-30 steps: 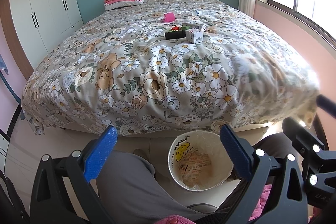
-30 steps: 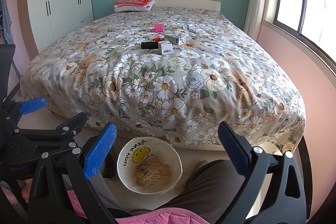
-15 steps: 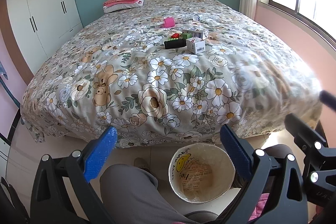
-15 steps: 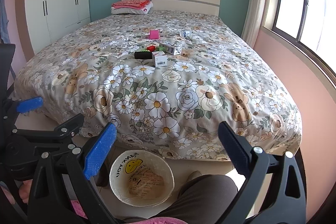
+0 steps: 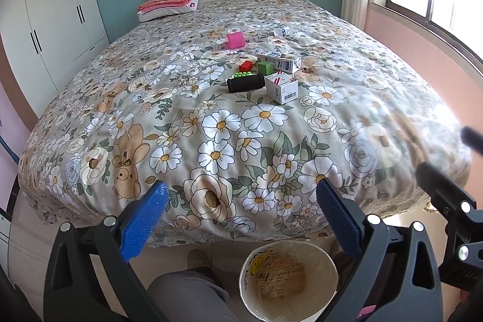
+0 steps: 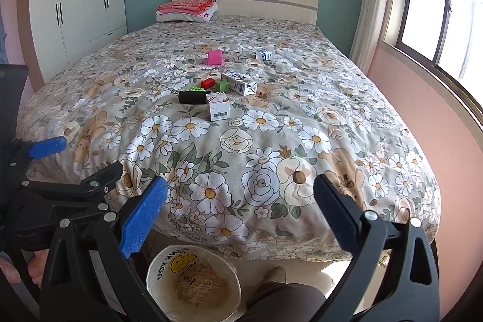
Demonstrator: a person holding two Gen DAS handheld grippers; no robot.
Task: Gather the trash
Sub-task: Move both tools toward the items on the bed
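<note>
Small items lie in the middle of the flowered bed (image 5: 211, 141): a white barcode box (image 5: 282, 87) (image 6: 218, 105), a black roll (image 5: 246, 83) (image 6: 192, 97), a long white carton (image 5: 280, 61) (image 6: 240, 83), red (image 5: 245, 66) and green (image 5: 265, 68) cubes, a pink cup (image 5: 235, 39) (image 6: 215, 56) and a white bottle (image 5: 283, 30) (image 6: 265, 54). A paper bin (image 5: 288, 279) (image 6: 193, 281) stands on the floor below both grippers. My left gripper (image 5: 241, 216) and right gripper (image 6: 238, 213) are open and empty, at the bed's foot, far from the items.
A white wardrobe (image 5: 51, 35) stands at the left wall. A window (image 6: 437, 14) is at the right. A pillow with folded pink cloth (image 6: 187, 9) lies by the headboard. My knees (image 5: 187, 298) flank the bin.
Both grippers have risen and moved toward the bed; the bed fills more of both views and the bin sits lower. Both stay open.
</note>
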